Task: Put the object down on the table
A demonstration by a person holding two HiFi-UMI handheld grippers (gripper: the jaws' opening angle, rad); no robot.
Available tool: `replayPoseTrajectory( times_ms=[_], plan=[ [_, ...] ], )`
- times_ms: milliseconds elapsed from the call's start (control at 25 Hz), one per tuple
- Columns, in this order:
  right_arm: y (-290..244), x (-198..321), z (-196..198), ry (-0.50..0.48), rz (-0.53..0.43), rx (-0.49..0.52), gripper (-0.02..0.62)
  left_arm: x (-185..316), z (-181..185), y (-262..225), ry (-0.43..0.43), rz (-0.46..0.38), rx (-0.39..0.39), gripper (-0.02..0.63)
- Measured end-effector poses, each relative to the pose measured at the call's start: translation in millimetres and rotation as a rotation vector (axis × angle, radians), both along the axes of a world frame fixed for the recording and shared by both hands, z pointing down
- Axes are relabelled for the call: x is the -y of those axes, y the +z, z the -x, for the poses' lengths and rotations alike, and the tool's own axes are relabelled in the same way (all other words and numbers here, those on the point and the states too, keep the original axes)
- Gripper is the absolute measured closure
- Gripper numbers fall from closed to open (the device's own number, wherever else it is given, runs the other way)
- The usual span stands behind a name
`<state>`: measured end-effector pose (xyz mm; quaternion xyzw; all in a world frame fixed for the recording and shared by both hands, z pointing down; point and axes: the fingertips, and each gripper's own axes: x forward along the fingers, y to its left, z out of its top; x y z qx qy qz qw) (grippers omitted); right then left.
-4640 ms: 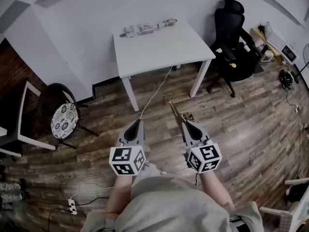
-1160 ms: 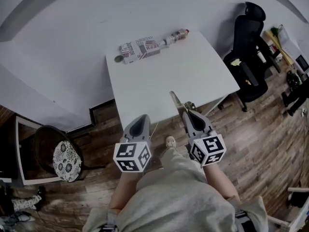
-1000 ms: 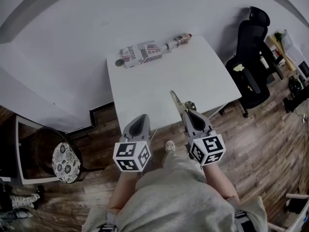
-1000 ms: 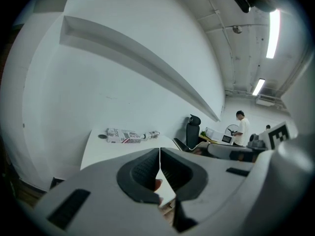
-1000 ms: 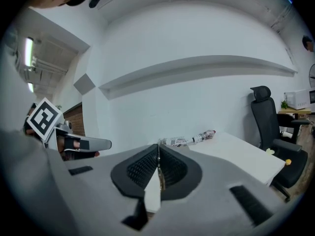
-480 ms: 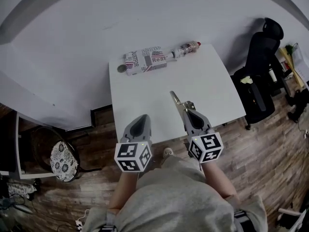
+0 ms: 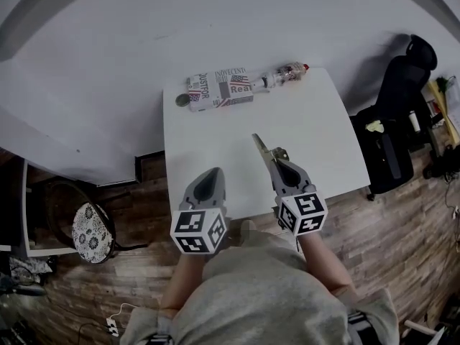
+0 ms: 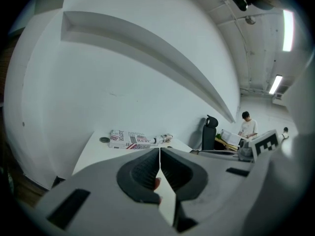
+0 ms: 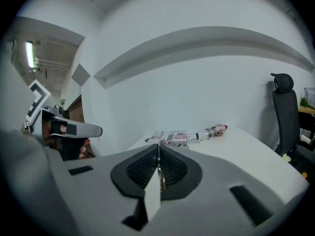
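Note:
My right gripper (image 7: 277, 165) is shut on a thin brass-coloured metal object (image 7: 259, 147) that sticks out forward past its jaws, over the near part of the white table (image 7: 323, 142). In the right gripper view the object (image 9: 158, 167) shows only as a narrow edge between the closed pads. My left gripper (image 7: 208, 179) hangs by the table's near edge, shut, with nothing between its jaws (image 8: 159, 156). Both grippers are above the tabletop, not touching it.
At the table's far edge lie a newspaper-print box (image 7: 219, 90), a plastic bottle (image 7: 286, 73) and a small dark disc (image 7: 182, 100). A black office chair (image 7: 402, 121) stands to the right and a chair with a patterned cushion (image 7: 90, 232) to the left. A person (image 8: 247, 127) is far behind.
The table has come closer: it stood well ahead across the wooden floor, and both grippers now hang at its near edge. Both grippers stay shut, the right one holding the metal object.

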<state>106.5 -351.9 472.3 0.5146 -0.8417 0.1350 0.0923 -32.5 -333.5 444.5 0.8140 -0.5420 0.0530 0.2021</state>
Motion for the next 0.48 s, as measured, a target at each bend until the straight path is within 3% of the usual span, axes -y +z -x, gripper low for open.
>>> replayPoseTrajectory(
  times_ms=[480],
  plan=[
    [59,41,-1,-0.047,0.093,-0.045,0.584,18,-2,14,-0.048,0.027,0.016,0.597]
  ],
)
